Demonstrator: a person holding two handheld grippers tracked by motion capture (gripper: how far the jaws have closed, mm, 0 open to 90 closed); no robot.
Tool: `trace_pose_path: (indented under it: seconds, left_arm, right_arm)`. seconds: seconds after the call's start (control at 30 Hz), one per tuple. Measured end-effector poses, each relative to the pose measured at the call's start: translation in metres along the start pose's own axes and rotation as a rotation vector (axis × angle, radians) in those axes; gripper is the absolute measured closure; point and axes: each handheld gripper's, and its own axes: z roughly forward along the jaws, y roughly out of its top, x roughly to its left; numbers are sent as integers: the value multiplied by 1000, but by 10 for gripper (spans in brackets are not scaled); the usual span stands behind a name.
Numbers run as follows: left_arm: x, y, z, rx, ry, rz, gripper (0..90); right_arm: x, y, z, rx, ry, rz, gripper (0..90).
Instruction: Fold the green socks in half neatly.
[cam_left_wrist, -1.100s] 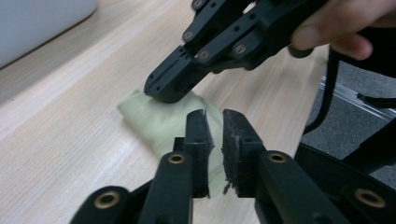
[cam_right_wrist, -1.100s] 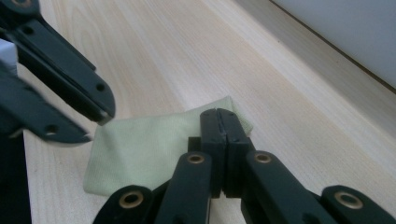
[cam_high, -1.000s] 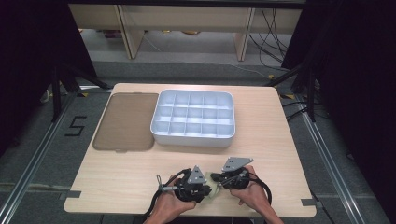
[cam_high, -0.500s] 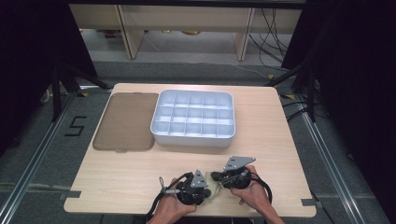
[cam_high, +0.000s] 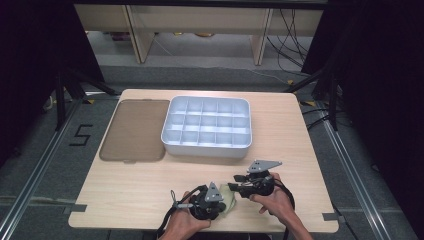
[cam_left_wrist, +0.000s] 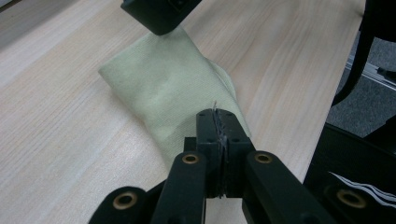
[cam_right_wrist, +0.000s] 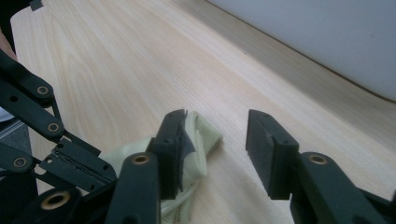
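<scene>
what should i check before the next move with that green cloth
1. Left gripper clamped on the cloth: ok, jaws shut on its near edge.
2. Right gripper free of the cloth: ok, its jaws have just been opening and the pads press on nothing; the cloth lies beside the left-hand jaw in the right gripper view.
3. Cloth folded flat on the table: cannot tell, one end looks bunched.
4. Path to the compartment tray: ok, bare wood between it and the grippers.
5. Tray compartments free: ok, all look empty in the high view.
6. Brown lid out of the way: ok, it lies left of the tray.
</scene>
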Motion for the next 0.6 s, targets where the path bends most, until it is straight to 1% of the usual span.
trace_pose_path:
  seconds: [0.03, 0.07, 0.1, 0.13, 0.17, 0.2, 0.23, 0.27, 0.3, 0.33, 0.4, 0.43, 0.47, 0.5, 0.53, 0.57, 0.6]
  left_arm:
    - [0, 0, 0, 2, 4, -8, 881]
    - [-1, 0, 1, -1, -2, -20, 881]
    - [0, 0, -1, 10, 0, 11, 881]
    - [-2, 0, 0, 5, -3, -17, 880]
    - [-2, 0, 0, 5, 1, -16, 880]
    - [-2, 0, 0, 6, 2, -12, 879]
    - [-2, 0, 0, 2, 2, -15, 879]
    - [-2, 0, -1, 8, 12, 1, 878]
    - [-1, 0, 0, 8, 10, 10, 877]
    - [-1, 0, 0, 8, 10, 10, 876]
    - [-2, 0, -1, 4, -2, 8, 874]
    - [-2, 0, 0, -2, 4, 5, 873]
    - [-2, 0, -1, 1, 3, 9, 872]
    - [-2, 0, 0, 0, 3, 6, 872]
    - [-2, -1, -1, -2, 6, 8, 872]
    - [-3, -2, 0, -6, 8, -16, 871]
    - [-3, -2, 0, -4, 11, -12, 870]
  right_arm:
    - [0, 1, 0, 7, -14, -9, 556]
    - [0, 1, 1, 16, -4, -9, 543]
    - [0, 1, 3, 20, -2, -7, 531]
    - [2, 2, 5, 30, 9, 20, 510]
    - [0, 2, 7, 26, 9, 3, 495]
    - [0, 2, 9, 46, 23, 16, 492]
    - [2, 2, 11, 49, 26, 31, 485]
    - [2, 3, 14, 65, 26, 13, 481]
    - [2, 3, 16, 77, 33, 8, 480]
    - [4, 3, 19, 88, 38, 8, 475]
    - [5, 3, 23, 107, 48, 6, 467]
    - [6, 3, 24, 117, 53, 7, 467]
    - [8, 2, 26, 123, 55, 28, 467]
    - [6, 2, 27, 134, 53, 8, 470]
    - [6, 2, 28, 136, 48, 2, 470]
    - [6, 2, 29, 147, 47, 3, 470]
    - [6, 1, 30, 152, 45, 4, 471]
